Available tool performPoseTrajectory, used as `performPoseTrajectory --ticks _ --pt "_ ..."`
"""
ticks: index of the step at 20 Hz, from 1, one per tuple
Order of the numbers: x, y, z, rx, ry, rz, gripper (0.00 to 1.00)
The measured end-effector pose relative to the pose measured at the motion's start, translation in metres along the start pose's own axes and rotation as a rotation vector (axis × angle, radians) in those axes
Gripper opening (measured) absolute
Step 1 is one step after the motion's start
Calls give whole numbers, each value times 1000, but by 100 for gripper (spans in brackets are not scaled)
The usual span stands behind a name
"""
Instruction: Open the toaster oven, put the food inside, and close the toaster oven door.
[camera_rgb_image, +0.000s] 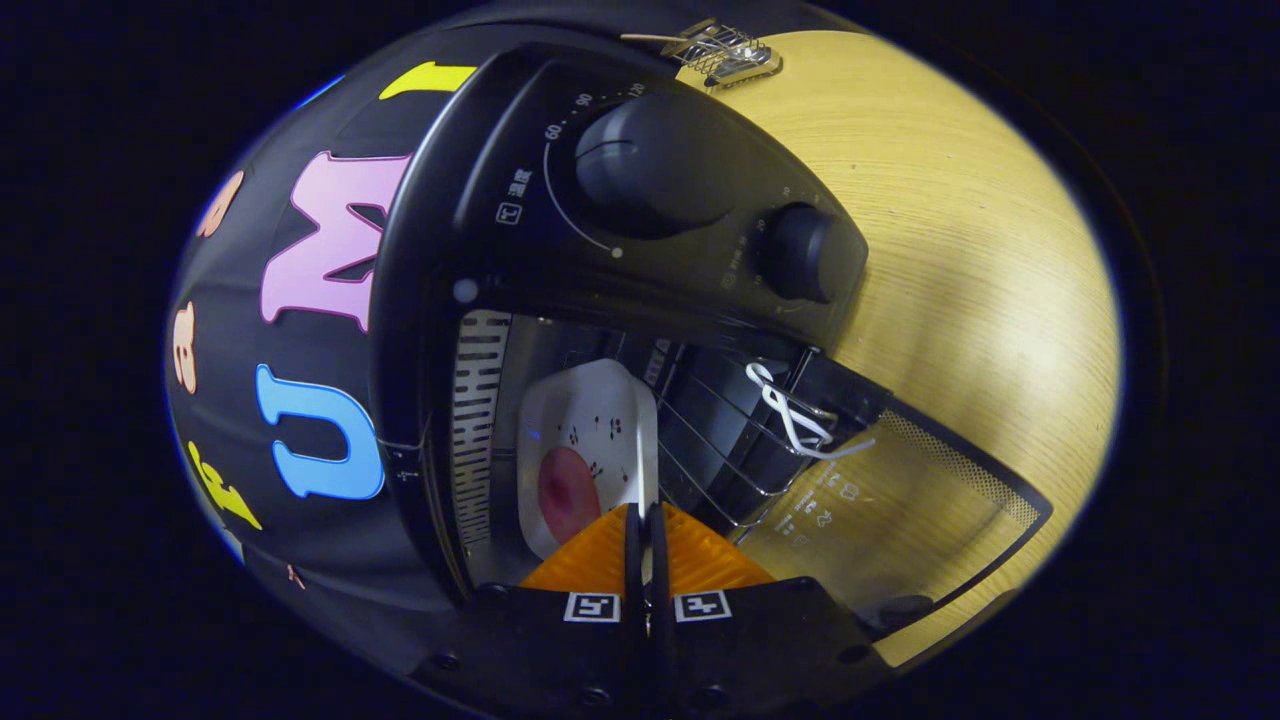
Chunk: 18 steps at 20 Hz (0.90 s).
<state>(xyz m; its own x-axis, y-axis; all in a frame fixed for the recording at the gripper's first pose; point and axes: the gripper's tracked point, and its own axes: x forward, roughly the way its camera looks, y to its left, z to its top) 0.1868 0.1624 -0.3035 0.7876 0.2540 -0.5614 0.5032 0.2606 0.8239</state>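
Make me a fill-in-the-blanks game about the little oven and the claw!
1. The toaster oven door is ____.
2. The white plate with the food sits ____ the oven.
3. The claw has its fingers pressed ____, holding nothing.
4. The oven stands on a ____ table.

Missing words: open; inside; together; wooden

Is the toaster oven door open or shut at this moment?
Open. The glass door is swung away from the toaster oven, exposing the wire rack and the white plate inside. The tongs, closed together, sit just before the plate.
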Motion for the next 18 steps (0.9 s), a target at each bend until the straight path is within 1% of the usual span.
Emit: performPoseTrajectory --ticks 2,3,4,5,6,7,9,10,12,18 --pt "-2 8 2 10 -18 19 9" --pt "-1 13 1 16 -24 36 14" --pt "-9 16 0 21 -17 43 13" --pt "-11 19 -6 28 2 58 20" --pt "-14 25 -9 28 13 76 20" --pt "-19 28 -13 16 21 78 39" --pt "-31 31 -22 -25 25 92 41" --pt "-37 34 -28 -42 44 109 59" --pt "-52 31 -46 -88 111 111 96" --pt "-84 15 -67 -303 162 91 98"
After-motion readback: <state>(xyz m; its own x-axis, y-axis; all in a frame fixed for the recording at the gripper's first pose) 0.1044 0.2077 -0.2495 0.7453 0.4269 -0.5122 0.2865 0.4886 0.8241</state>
